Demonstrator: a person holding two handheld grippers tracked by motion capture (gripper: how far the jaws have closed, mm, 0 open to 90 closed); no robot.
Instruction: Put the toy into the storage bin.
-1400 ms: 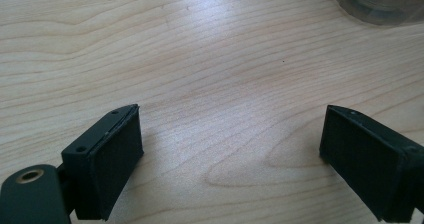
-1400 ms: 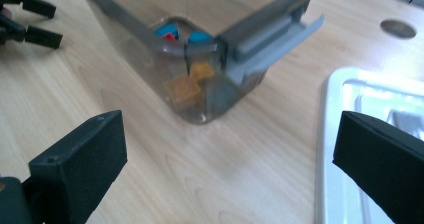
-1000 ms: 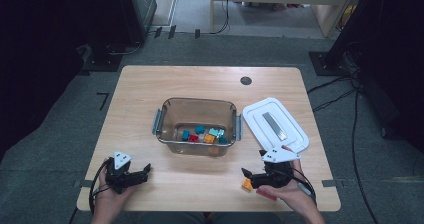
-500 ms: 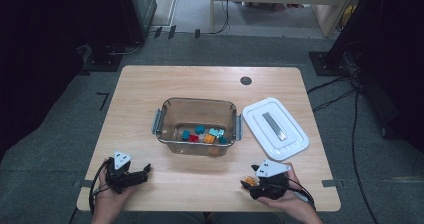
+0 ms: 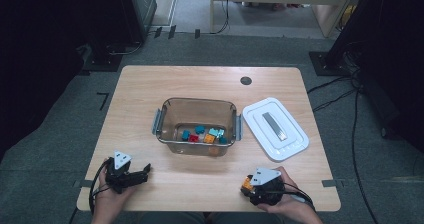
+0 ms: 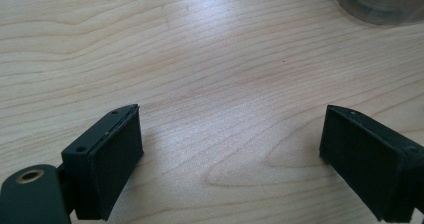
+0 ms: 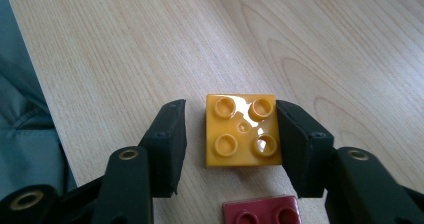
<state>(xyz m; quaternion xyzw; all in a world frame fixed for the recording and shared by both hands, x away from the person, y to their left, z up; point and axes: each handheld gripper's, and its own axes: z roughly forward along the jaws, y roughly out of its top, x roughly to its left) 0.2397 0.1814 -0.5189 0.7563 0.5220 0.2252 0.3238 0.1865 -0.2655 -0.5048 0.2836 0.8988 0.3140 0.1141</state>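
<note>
A dim room surrounds the scene: grey carpet (image 5: 60,134), dark furniture along the left and right, and black cables trailing over the floor right of the table (image 5: 150,91). The table is pale wood with a small round dark hole near its far edge. At the table's middle stands a clear tub (image 5: 197,126) with grey handles, holding several small coloured bricks in teal, red and orange. Just right of the tub lies a white lid (image 5: 275,129) with a grey bar on top.

At the table's near left corner the left gripper (image 5: 142,171) rests in a hand; its jaws stand wide apart over bare wood with nothing between them, and a curved edge of the tub shows cut off at the top of the left gripper view.

Near the table's near right edge the right gripper (image 7: 230,134) brackets an orange brick (image 7: 243,130) that sits studs-up on the wood. One jaw touches the brick's side; the other stands a narrow gap off, so the grip is loosened. A red brick (image 7: 262,210) lies just nearer the camera, cut off by the frame edge. In the high view the orange brick (image 5: 246,183) is mostly hidden by the gripper.
</note>
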